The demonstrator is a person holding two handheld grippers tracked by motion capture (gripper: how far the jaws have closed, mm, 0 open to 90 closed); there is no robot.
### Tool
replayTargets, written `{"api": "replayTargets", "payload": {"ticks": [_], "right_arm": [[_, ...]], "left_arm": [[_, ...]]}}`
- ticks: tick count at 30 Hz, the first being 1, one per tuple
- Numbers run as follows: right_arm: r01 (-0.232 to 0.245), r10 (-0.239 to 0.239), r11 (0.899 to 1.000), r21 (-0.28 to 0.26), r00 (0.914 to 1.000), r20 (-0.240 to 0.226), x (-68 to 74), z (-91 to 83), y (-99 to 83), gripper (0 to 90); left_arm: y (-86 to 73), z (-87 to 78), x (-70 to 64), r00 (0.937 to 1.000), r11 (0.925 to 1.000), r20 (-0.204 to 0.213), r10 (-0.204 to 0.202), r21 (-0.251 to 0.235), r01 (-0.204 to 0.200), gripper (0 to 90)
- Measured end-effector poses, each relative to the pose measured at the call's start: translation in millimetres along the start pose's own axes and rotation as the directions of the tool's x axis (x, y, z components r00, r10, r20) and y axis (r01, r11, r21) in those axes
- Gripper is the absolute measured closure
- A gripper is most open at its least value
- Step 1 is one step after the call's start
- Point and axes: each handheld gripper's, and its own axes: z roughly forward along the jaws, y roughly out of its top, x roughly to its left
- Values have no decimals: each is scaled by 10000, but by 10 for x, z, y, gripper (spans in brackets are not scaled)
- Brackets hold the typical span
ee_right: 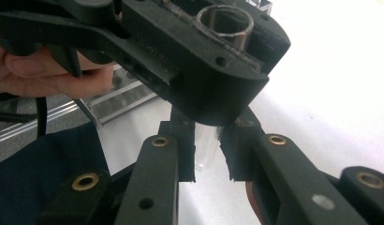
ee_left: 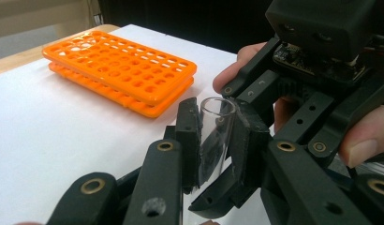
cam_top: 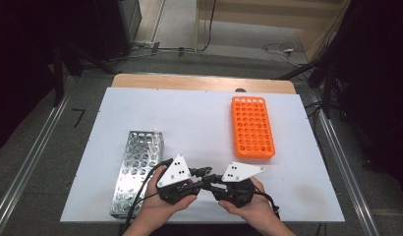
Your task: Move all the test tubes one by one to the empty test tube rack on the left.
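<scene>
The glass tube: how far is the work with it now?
Done: the glass tube is out of the metal rack. In hand: the left gripper clamps it; the right gripper closes around its lower part. Left: placing it, probably in the orange rack.

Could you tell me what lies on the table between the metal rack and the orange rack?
Nothing: in the high view the white table is bare between metal rack and orange rack.
</scene>
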Motion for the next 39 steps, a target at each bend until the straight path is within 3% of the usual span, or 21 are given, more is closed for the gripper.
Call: {"api": "replayTargets", "payload": {"ticks": [6,9,11,17,21,22,23,31,39], "right_arm": [[-26,26,10000,-61,10000,27,-5,-6,-2,729],[-96,95,9999,-131,9999,-88,-19,-18,-2,650],[-96,92,9998,-162,9997,-232,-37,-29,0,562],[-104,99,9999,-122,9994,-334,-72,-48,2,179],[-388,373,9989,-266,9977,-566,-132,-80,4,33],[-405,394,9988,-274,9984,-395,-144,-90,3,12],[-396,391,9987,-305,9991,-171,-157,-99,-1,12],[-559,577,9963,-649,9980,265,-300,-229,-53,11],[-742,812,9932,-896,9937,773,-481,-394,-111,11]], "left_arm": [[6,-20,10,9999,10000,-112,-41,-64,40,763],[14,-47,27,9999,9998,-126,-108,-187,105,763],[23,-71,40,9997,9994,-167,-193,-293,188,763],[47,-166,102,9988,9983,-331,-356,-473,340,763],[53,-243,147,9976,9974,-501,-479,-568,451,764],[56,-263,163,9973,9972,-531,-501,-583,470,764],[58,-283,174,9968,9967,-576,-552,-625,516,764],[79,-490,290,9918,9935,-1054,-729,-951,630,764],[63,-687,428,9815,9901,-1653,-962,-1172,773,764]]}}
